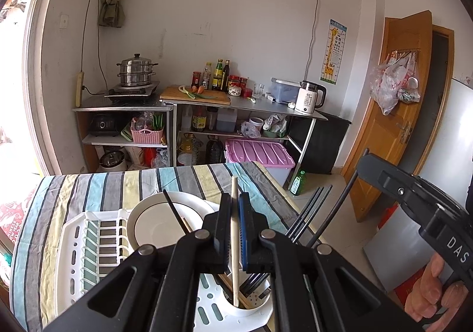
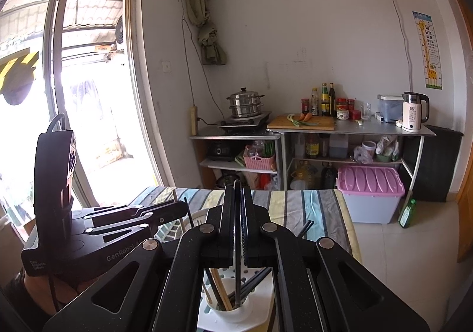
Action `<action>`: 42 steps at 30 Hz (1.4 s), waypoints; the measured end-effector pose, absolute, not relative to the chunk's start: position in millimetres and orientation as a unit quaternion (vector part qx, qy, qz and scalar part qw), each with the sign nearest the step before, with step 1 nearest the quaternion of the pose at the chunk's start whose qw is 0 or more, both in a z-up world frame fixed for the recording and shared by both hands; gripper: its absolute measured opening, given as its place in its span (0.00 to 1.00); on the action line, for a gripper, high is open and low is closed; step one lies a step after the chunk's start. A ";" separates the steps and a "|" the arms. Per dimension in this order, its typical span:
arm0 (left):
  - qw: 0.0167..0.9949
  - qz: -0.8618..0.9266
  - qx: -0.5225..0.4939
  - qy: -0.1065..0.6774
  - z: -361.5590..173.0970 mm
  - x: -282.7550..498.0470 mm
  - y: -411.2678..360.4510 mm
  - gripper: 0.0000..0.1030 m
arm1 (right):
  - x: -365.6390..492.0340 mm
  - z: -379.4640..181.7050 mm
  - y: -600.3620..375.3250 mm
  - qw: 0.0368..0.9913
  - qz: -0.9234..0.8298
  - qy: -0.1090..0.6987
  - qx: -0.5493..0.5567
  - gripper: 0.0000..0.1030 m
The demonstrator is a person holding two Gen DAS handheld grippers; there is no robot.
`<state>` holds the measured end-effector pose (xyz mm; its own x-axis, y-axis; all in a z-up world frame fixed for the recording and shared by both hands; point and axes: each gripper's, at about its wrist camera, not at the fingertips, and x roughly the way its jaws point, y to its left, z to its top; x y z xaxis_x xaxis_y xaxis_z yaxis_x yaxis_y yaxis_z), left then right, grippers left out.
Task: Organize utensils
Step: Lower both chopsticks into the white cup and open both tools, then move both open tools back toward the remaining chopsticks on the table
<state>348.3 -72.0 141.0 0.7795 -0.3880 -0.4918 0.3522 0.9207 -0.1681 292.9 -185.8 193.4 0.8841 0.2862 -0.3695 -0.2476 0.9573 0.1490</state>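
My left gripper point(image 1: 234, 207) is shut on a pale wooden chopstick point(image 1: 235, 243) that stands upright with its lower end in the white utensil cup point(image 1: 251, 307) of the dish rack point(image 1: 88, 249). My right gripper point(image 2: 237, 199) is shut on a dark chopstick point(image 2: 237, 243), also upright, its lower end in the same cup point(image 2: 227, 312). Several dark and wooden chopsticks point(image 1: 307, 213) lean in the cup. The right gripper's body point(image 1: 419, 202) shows at the right of the left wrist view; the left gripper's body point(image 2: 97, 231) shows at the left of the right wrist view.
The rack sits on a table with a striped cloth point(image 1: 103, 184). A white plate point(image 1: 165, 219) with a dark chopstick point(image 1: 176, 213) across it stands in the rack. Behind are kitchen shelves point(image 1: 207, 125), a pink-lidded bin point(image 1: 260, 154), a green bottle point(image 1: 297, 182) on the floor and a wooden door point(image 1: 393, 113).
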 end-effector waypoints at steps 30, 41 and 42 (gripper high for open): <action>0.935 -0.151 -0.024 0.320 98.9 359.5 -66.2 0.07 | 293.5 167.6 -208.7 0.964 0.102 0.237 0.055 0.11; 0.942 -0.142 -0.040 0.300 107.4 322.6 -44.7 0.17 | 254.7 175.5 -218.5 0.967 0.101 0.226 0.065 0.12; 0.943 -0.141 -0.041 0.298 107.2 316.4 -41.8 0.17 | 249.0 174.4 -219.1 0.967 0.102 0.225 0.066 0.12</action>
